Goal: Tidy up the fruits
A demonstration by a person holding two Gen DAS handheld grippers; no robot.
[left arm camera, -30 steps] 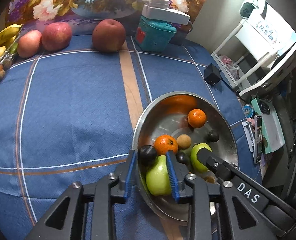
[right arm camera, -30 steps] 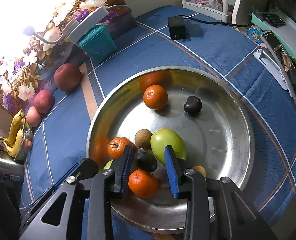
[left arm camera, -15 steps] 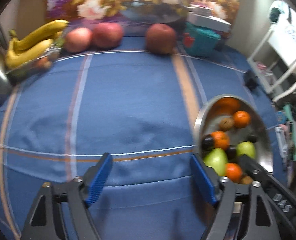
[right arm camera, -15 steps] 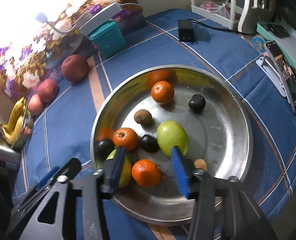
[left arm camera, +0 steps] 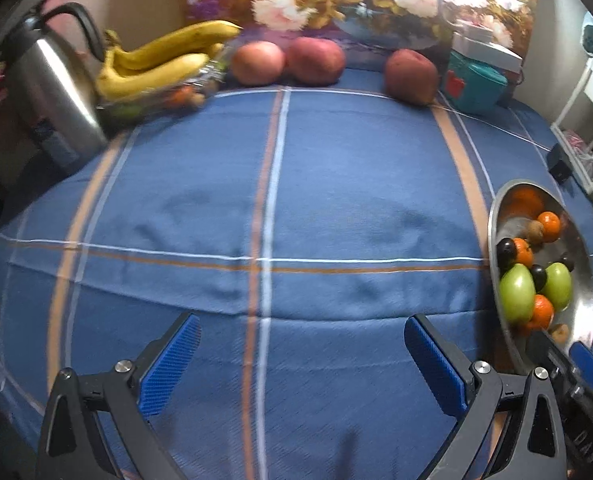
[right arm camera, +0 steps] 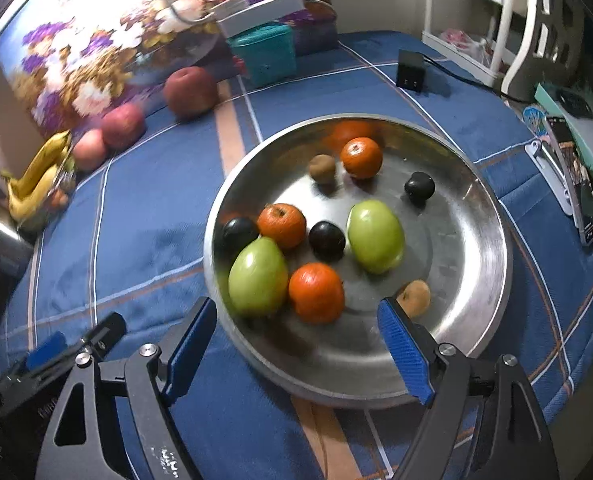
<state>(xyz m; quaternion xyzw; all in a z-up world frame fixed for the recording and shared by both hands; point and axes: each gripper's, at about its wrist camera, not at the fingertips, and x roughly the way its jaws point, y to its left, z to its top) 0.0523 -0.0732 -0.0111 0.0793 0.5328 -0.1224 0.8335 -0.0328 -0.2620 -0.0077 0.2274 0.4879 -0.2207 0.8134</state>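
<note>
Blue plaid tablecloth [left arm camera: 336,184] covers the work surface; a floral panel stands along its far edge.

Left gripper [left arm camera: 302,364]: jaws have just been opening and stand spread wide with nothing between them; only bare cloth lies under the blue pads. The steel bowl [left arm camera: 492,220] sits to its right at the frame edge. Well beyond it, along the far edge, lie a banana bunch [left arm camera: 164,60], three red apples [left arm camera: 316,59] and a teal box [left arm camera: 476,82]; a steel kettle [left arm camera: 52,84] stands at far left.

Right gripper [right arm camera: 298,342]: jaws have just been opening and stand released, empty, above the near rim of the steel bowl [right arm camera: 492,292]. Just ahead, resting in the bowl: an orange [right arm camera: 316,292] between the pad tips and apart from them; a green fruit [right arm camera: 258,278] touching its left side; a second green fruit [right arm camera: 376,236]; two more oranges [right arm camera: 282,225]; three dark plums [right arm camera: 327,241]; two small brown fruits [right arm camera: 322,168]. A black adapter [right arm camera: 410,74] lies on the cloth behind the bowl.
</note>
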